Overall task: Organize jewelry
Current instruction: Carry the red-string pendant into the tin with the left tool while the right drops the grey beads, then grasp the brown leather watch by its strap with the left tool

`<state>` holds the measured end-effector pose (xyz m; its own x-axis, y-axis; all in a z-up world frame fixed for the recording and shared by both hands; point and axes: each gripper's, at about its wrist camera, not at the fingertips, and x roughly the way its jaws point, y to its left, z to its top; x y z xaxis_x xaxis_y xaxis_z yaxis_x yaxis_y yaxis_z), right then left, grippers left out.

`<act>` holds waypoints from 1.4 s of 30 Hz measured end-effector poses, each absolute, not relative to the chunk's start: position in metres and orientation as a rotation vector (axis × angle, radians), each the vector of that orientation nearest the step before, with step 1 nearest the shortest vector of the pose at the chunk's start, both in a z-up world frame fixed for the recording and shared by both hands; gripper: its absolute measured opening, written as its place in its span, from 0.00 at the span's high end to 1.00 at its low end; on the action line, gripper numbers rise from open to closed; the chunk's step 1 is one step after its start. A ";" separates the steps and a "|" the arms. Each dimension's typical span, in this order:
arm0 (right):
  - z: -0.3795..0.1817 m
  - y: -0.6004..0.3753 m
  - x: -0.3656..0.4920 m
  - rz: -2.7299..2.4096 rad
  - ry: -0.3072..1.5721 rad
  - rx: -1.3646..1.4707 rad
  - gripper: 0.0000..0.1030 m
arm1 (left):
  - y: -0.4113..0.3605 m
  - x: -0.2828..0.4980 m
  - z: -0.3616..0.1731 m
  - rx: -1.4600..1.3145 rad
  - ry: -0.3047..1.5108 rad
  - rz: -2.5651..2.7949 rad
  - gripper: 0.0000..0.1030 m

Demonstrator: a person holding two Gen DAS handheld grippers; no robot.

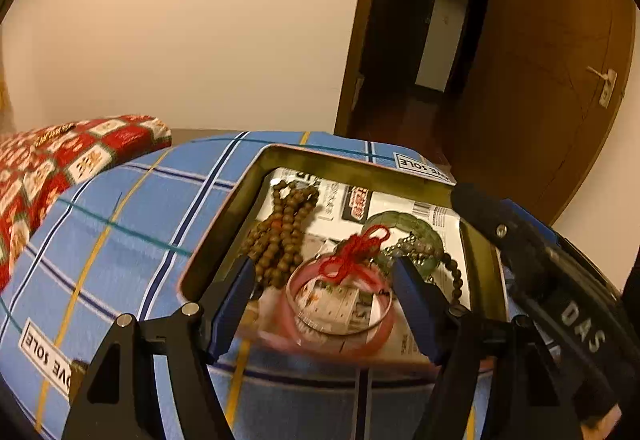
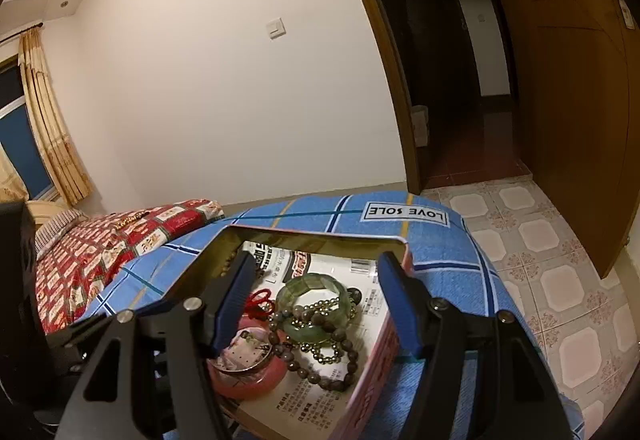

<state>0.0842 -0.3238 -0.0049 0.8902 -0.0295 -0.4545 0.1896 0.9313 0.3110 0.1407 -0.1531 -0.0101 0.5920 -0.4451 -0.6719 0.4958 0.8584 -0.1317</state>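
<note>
An open metal tin lined with newspaper sits on the blue plaid bedsheet. Inside lie a pink bangle with a silver bangle and red knotted cord, a green jade bangle, brown wooden bead strings and a dark bead bracelet. My left gripper is open, its fingers either side of the pink bangle just above it. My right gripper is open over the tin, straddling the green bangle. The right gripper's body shows in the left view.
A red patterned quilt lies on the bed at the far left, with a gold chain on it. An open wooden door and tiled floor are to the right. The bed edge drops off beyond the tin.
</note>
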 end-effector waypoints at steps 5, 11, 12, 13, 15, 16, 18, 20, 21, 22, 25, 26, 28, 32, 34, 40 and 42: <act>-0.006 -0.319 0.085 -0.119 0.467 0.335 0.35 | -0.129 0.133 -0.008 0.047 0.756 -0.517 0.31; -0.007 -0.308 0.084 -0.110 0.466 0.293 0.33 | -0.099 0.128 -0.010 0.019 0.772 -0.464 0.31; -0.007 -0.306 0.084 -0.106 0.468 0.285 0.33 | -0.093 0.127 -0.011 0.021 0.772 -0.454 0.31; -0.007 -0.304 0.084 -0.102 0.469 0.279 0.33 | -0.088 0.126 -0.012 0.022 0.773 -0.445 0.31; -0.008 -0.300 0.084 -0.095 0.472 0.264 0.33 | -0.077 0.125 -0.014 0.015 0.779 -0.424 0.31; -0.007 -0.297 0.084 -0.091 0.473 0.255 0.33 | -0.071 0.124 -0.015 0.008 0.782 -0.418 0.31; -0.007 -0.292 0.084 -0.077 0.473 0.240 0.33 | -0.056 0.121 -0.018 -0.003 0.787 -0.405 0.31; -0.007 -0.287 0.083 -0.063 0.471 0.224 0.33 | -0.039 0.115 -0.021 -0.006 0.793 -0.372 0.31; -0.007 -0.284 0.083 -0.057 0.471 0.216 0.33 | -0.029 0.113 -0.022 -0.011 0.796 -0.361 0.31; -0.007 -0.281 0.083 -0.051 0.472 0.211 0.33 | -0.020 0.112 -0.024 -0.017 0.798 -0.351 0.31; -0.006 -0.274 0.080 -0.022 0.468 0.200 0.33 | 0.012 0.110 -0.034 -0.031 0.814 -0.285 0.31; -0.006 -0.271 0.080 -0.010 0.465 0.196 0.33 | 0.018 0.111 -0.038 -0.033 0.823 -0.270 0.31; -0.004 -0.265 0.079 0.022 0.458 0.184 0.33 | 0.029 0.117 -0.045 -0.062 0.859 -0.250 0.31; -0.006 -0.251 0.080 0.048 0.468 0.156 0.33 | 0.029 0.124 -0.051 -0.087 0.895 -0.257 0.31; -0.008 -0.246 0.081 0.058 0.477 0.137 0.33 | 0.021 0.128 -0.056 -0.054 0.922 -0.256 0.38; -0.008 -0.246 0.080 0.061 0.479 0.146 0.33 | 0.011 0.126 -0.058 0.024 0.928 -0.239 0.55; -0.009 -0.247 0.081 0.062 0.485 0.160 0.33 | 0.011 0.124 -0.058 0.035 0.926 -0.237 0.68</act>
